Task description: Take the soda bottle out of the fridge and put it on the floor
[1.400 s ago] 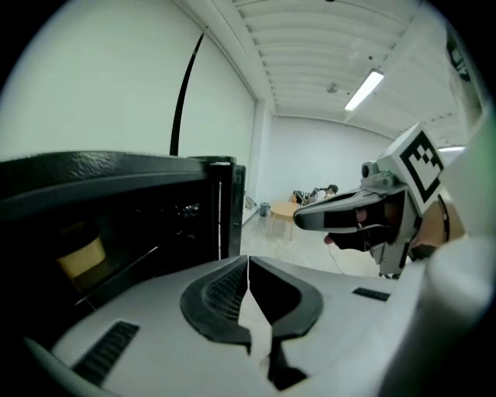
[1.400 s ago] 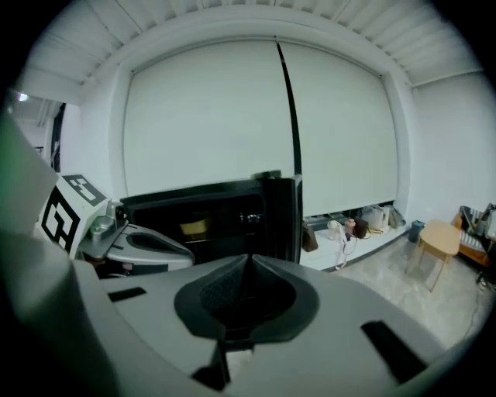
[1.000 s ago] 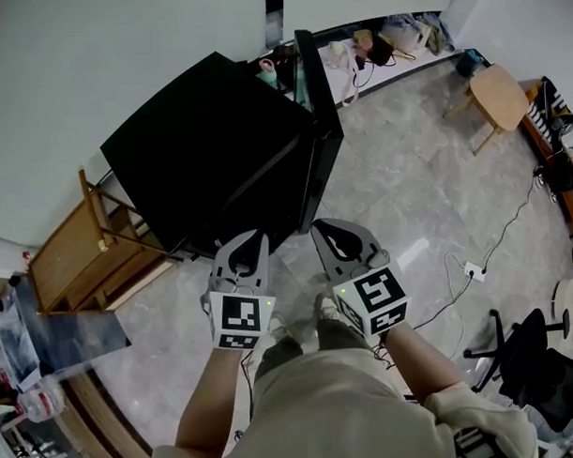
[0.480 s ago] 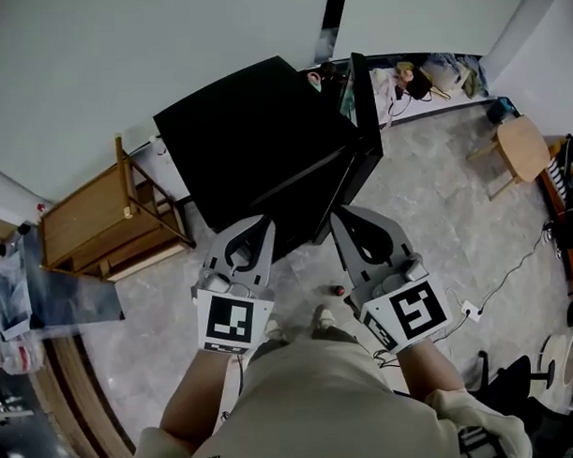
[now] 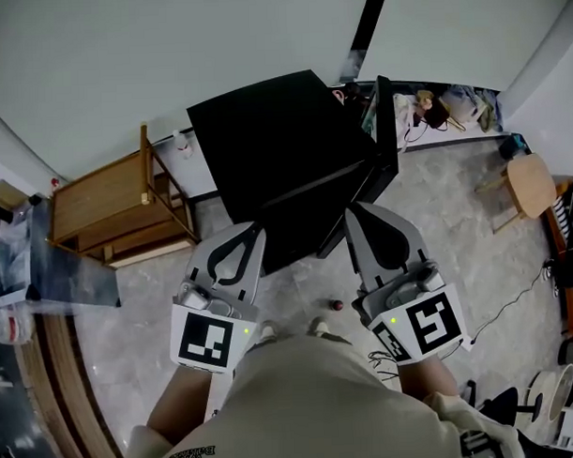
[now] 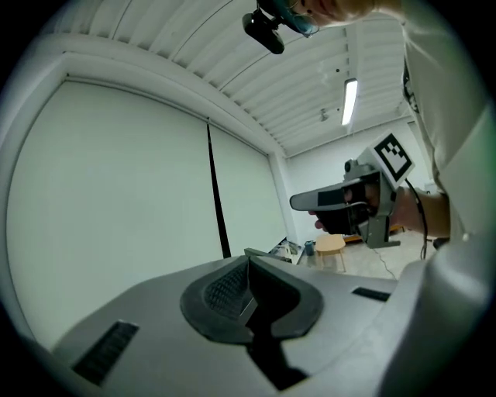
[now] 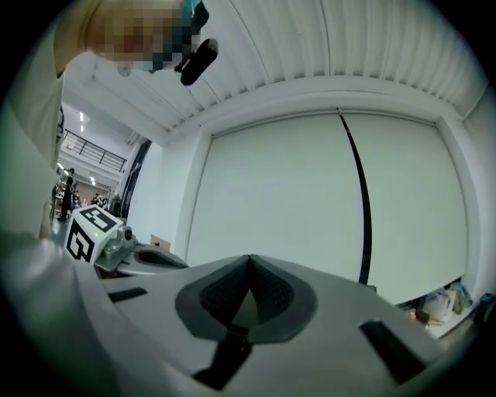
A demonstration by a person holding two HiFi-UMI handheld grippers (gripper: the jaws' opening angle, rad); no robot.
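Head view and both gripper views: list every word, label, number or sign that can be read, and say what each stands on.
No text here can be read.
Print on the beige shirt: upside-down lettering, too small and blurred to read.
Left marker cube: black-and-white square pattern, no words.
Right marker cube: black-and-white square pattern, no words.
Black fridge: no label or brand shows.
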